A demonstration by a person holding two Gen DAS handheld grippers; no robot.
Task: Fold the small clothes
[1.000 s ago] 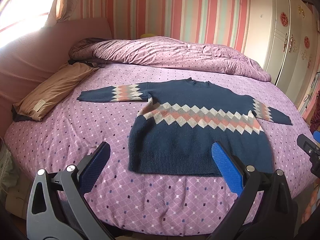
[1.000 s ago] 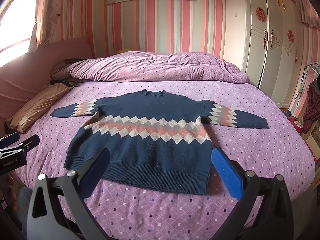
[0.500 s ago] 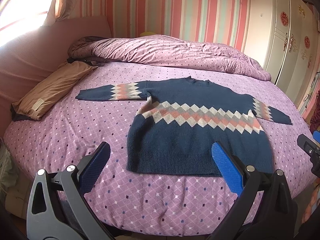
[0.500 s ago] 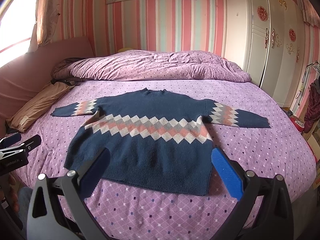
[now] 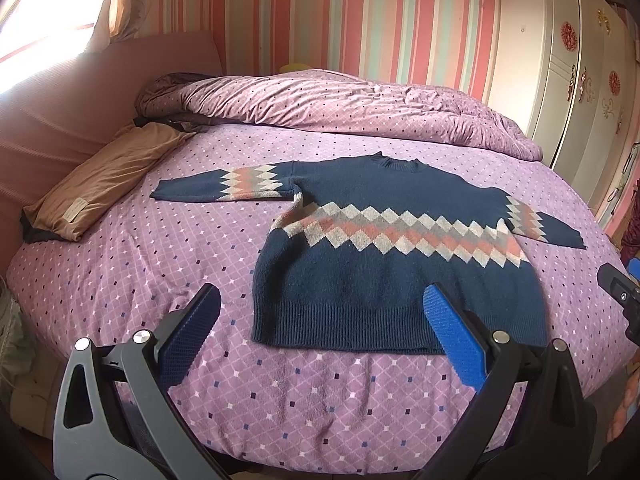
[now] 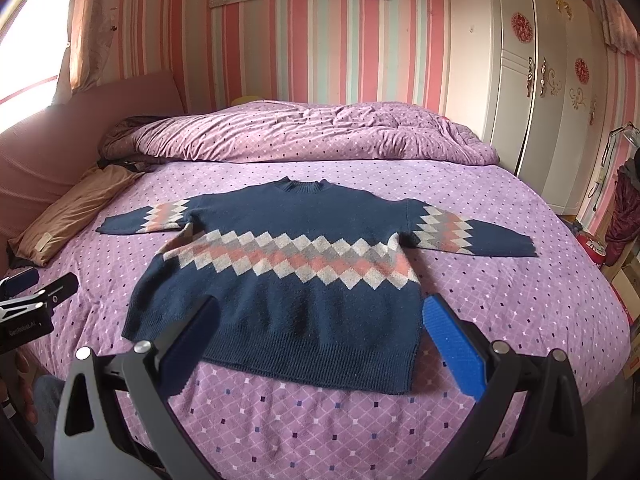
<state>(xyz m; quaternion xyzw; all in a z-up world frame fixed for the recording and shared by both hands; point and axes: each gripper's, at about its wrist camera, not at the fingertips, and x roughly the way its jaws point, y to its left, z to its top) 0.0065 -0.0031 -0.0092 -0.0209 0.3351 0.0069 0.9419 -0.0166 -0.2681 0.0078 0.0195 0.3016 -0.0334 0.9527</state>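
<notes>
A small navy sweater (image 5: 384, 276) with a band of pink, grey and white diamonds lies flat on the purple bedspread (image 5: 140, 248), both sleeves spread out, hem toward me. It also shows in the right wrist view (image 6: 288, 292). My left gripper (image 5: 320, 312) is open and empty, held above the bed near the hem's left part. My right gripper (image 6: 320, 324) is open and empty, held above the hem. The right gripper's edge shows at the far right of the left wrist view (image 5: 622, 296), and the left gripper shows at the left of the right wrist view (image 6: 32, 300).
A rumpled purple duvet (image 5: 360, 104) lies across the far side of the bed. A tan pillow (image 5: 104, 176) lies at the left by the pink headboard (image 5: 60, 108). White wardrobes (image 6: 552, 100) stand at the right. The bed's front edge is just below the grippers.
Both views have shifted slightly; the sweater sits a little lower and closer in the right view. Both grippers stay open. The sweater has not moved on the bed.
</notes>
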